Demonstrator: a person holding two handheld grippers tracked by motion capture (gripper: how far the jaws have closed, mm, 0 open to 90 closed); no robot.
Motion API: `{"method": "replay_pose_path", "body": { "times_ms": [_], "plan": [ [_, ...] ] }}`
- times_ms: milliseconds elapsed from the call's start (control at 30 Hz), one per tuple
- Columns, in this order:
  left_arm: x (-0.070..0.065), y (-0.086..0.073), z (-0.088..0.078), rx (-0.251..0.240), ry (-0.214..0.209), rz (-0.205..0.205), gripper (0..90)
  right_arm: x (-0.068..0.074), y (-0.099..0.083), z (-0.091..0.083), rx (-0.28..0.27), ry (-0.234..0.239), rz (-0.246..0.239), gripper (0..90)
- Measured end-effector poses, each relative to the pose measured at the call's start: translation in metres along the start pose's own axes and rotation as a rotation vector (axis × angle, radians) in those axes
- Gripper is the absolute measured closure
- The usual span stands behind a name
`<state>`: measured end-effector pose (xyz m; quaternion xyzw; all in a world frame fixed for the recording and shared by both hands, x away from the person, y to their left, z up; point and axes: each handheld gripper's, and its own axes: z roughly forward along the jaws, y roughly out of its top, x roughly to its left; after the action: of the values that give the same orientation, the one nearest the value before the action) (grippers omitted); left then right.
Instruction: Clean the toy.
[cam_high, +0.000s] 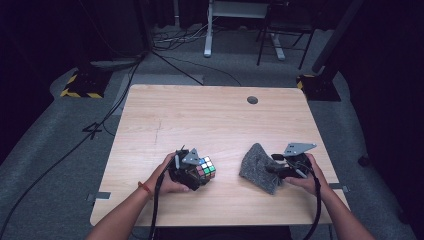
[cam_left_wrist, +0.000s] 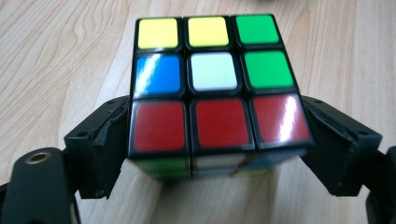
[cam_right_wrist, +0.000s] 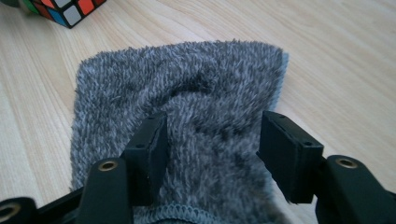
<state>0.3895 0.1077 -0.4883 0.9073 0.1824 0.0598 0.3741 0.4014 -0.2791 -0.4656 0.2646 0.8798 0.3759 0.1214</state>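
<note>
Wooden tabletop (cam_high: 210, 115): left gripper (cam_left_wrist: 219, 154) jaws pinch the cube (cam_left_wrist: 212, 88); right gripper (cam_right_wrist: 212, 149) jaws spread over the cloth (cam_right_wrist: 187, 98). Squeeze the cloth firmly before lifting it to wipe.

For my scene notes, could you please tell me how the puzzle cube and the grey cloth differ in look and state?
The puzzle cube is hard, boxy and glossy, with scrambled coloured tiles; the grey cloth is soft, fuzzy and one plain colour. The puzzle cube is clamped by its sides in the left tool; the grey cloth lies rumpled with the right tool's jaws apart over it, not pinching. Both sit on the wooden table.
</note>
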Motion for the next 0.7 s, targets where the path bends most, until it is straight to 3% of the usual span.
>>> {"method": "replay_pose_path", "body": {
  "times_ms": [67,133,267,367,467,533,600,700],
  "plan": [
    [0.001,0.001,0.002,0.002,0.008,0.017,27.4,0.001,0.000,0.001,-0.003,0.020,-0.005,42.8],
    [0.001,0.001,0.002,-0.008,0.011,0.006,32.4,0.005,0.002,0.000,-0.019,0.032,-0.013,42.7],
    [0.002,0.002,0.003,-0.010,0.005,0.019,32.7,0.015,0.005,0.003,-0.022,0.055,-0.041,42.5],
    [0.002,0.003,0.004,-0.009,0.001,0.024,33.1,0.021,0.004,0.014,0.025,0.045,-0.077,42.1],
    [0.000,0.006,0.004,-0.003,0.000,0.053,33.4,0.022,0.003,0.023,0.057,0.046,-0.075,42.4],
    [-0.002,0.010,0.005,0.002,-0.015,0.070,33.5,0.020,0.001,0.026,0.056,0.043,-0.050,44.8],
    [-0.004,0.014,0.004,-0.007,-0.014,0.082,33.5,0.020,-0.001,0.028,0.064,0.029,-0.057,47.9],
    [-0.007,0.020,0.004,-0.016,-0.025,0.099,33.5,0.020,-0.002,0.029,0.071,0.013,-0.051,61.2]
  ]
}}
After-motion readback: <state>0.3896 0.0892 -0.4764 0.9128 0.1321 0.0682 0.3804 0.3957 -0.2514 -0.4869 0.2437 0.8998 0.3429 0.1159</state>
